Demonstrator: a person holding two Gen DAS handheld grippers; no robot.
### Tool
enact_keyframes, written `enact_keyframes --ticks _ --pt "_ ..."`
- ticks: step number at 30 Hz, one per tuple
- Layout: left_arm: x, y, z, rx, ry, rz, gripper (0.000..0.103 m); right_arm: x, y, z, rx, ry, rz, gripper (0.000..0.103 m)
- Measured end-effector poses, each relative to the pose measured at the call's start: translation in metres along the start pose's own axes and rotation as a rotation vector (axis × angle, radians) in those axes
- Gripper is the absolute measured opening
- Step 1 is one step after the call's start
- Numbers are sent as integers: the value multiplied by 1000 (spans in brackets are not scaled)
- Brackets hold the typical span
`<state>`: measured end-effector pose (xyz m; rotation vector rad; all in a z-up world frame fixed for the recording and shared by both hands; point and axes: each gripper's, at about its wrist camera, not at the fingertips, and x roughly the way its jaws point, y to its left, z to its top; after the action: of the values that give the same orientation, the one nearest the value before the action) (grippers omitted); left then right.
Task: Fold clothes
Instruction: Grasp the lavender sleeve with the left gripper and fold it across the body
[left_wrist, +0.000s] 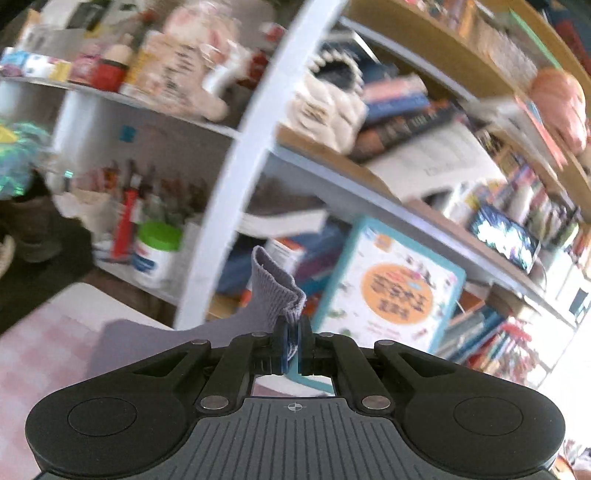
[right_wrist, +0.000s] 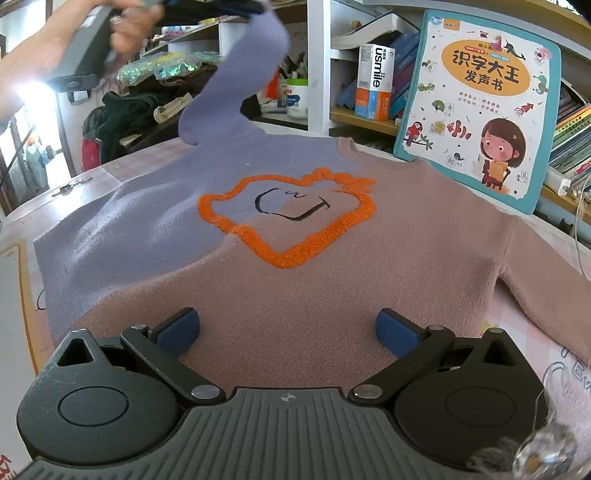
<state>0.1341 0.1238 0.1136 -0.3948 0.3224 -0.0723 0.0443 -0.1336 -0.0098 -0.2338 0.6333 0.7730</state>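
A child's sweater (right_wrist: 314, 280), half lilac and half dusty pink with an orange outline on the chest, lies flat on the table. Its lilac sleeve (right_wrist: 243, 74) is lifted high at the upper left, and my left gripper (right_wrist: 221, 5), held by a hand, is shut on the cuff. In the left wrist view the ribbed lilac cuff (left_wrist: 277, 291) sticks up from between the shut blue pads of my left gripper (left_wrist: 291, 347). My right gripper (right_wrist: 288, 332) hovers open over the sweater's lower pink part, nothing between its fingers. The pink sleeve (right_wrist: 535, 266) lies out to the right.
A pink checked cloth (right_wrist: 517, 325) covers the table. A picture book (right_wrist: 480, 103) leans against the bookshelf behind the sweater. Shelves (left_wrist: 332, 158) crowded with books, boxes and jars stand behind. Coins (right_wrist: 70, 186) lie at the table's left edge. A dark pile of clothes (right_wrist: 122, 114) sits beyond.
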Motion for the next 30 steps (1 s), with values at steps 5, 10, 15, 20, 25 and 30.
enact_keyframes --ticks 5,10,15,20,25,30 --pt "33 -30 -16 12 65 -35 3 0 0 0 0 0 0 103" --pt "63 -55 -37 15 133 -70 3 0 0 1 0 0 0 103" --pt "91 -73 -62 -3 223 -111 3 0 0 1 -1 0 -1 103" --pt "110 -80 -85 -9 320 -141 8 0 1 2 -7 0 -7 103" --pt "103 -83 -92 -27 370 -230 61 0 0 1 -6 -1 -6 103" --pt "71 -75 -89 10 367 -285 68 0 1 1 -6 -1 -6 103"
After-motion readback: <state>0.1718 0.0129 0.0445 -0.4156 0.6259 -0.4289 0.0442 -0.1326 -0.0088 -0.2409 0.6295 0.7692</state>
